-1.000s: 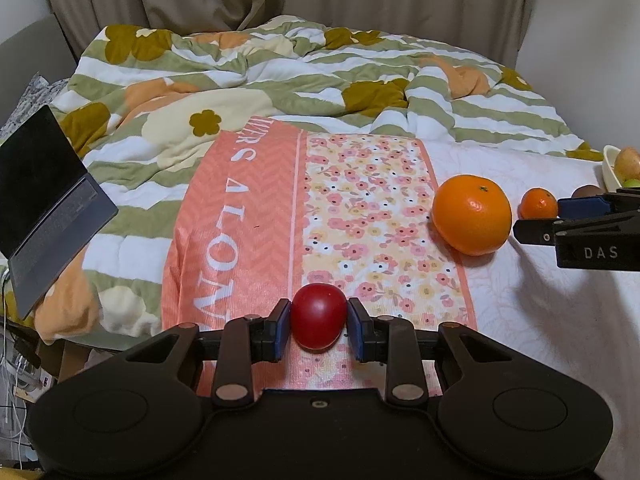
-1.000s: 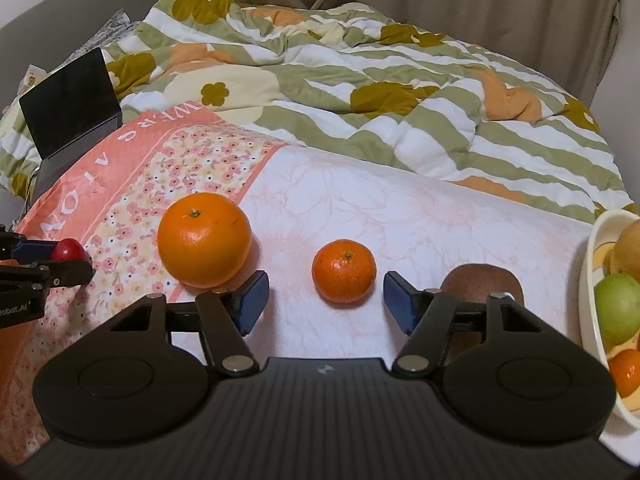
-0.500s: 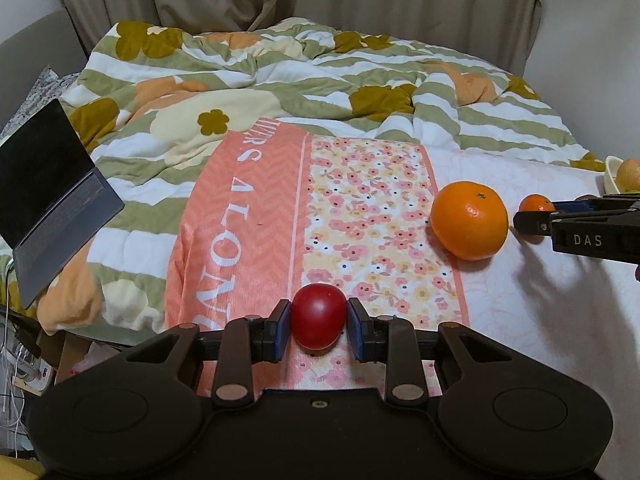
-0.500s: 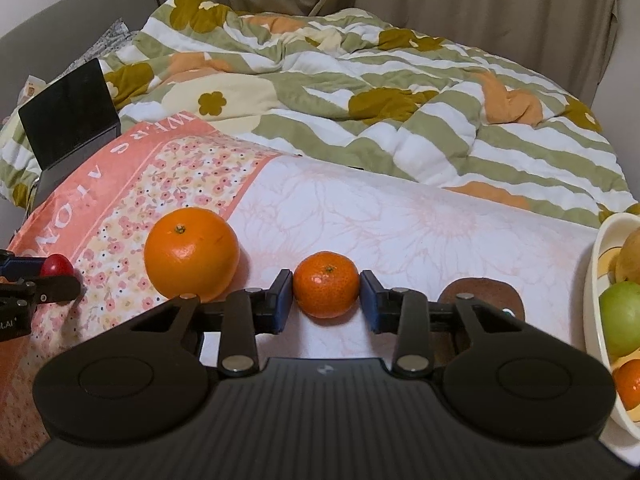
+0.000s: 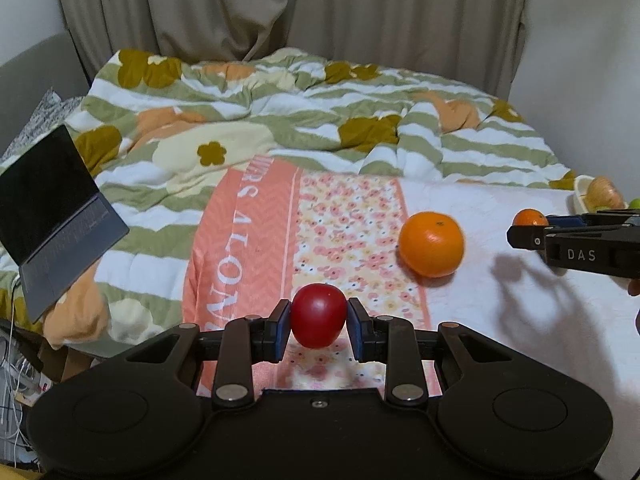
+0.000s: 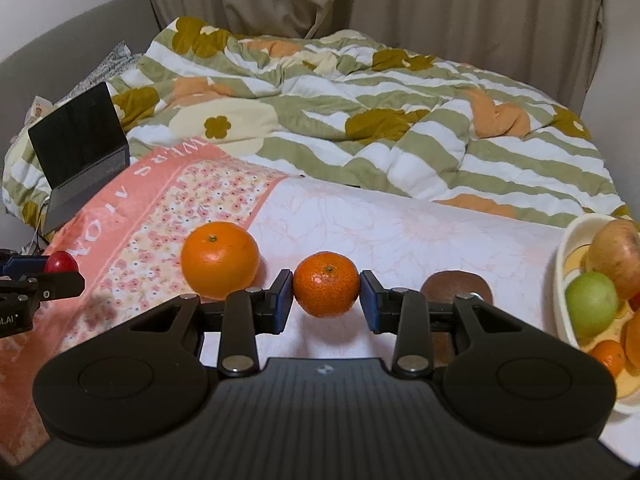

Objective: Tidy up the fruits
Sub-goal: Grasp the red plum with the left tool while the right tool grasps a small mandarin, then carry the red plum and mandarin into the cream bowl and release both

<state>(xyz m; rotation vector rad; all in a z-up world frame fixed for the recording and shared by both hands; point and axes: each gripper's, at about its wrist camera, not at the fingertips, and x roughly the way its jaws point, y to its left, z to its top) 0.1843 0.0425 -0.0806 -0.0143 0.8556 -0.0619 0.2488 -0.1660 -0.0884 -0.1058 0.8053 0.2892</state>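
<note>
The left gripper points forward over the bed, level, its blue pads pinching a red fruit that hangs above the pink floral cloth. The right gripper is likewise level, its jaws closed on a small mandarin lifted just clear of the white sheet. Taking the big orange as the landmark: it rests at the edge where the cloth meets the sheet, the mandarin just to its right, the red fruit well to its left. A brown kiwi lies further right of the orange, half hidden behind the right gripper's finger. Beyond that, at the frame edge, a cream bowl holds a green apple, a reddish apple and more orange fruit, all partly cut off. In the left view the right gripper's side reads "DAS"; the cloth shows "ALON" and letters ending "RS", the rest covered. Far left of the orange an open laptop sits with a dark screen, and behind everything lies a rumpled green-striped quilt before drawn curtains.
</note>
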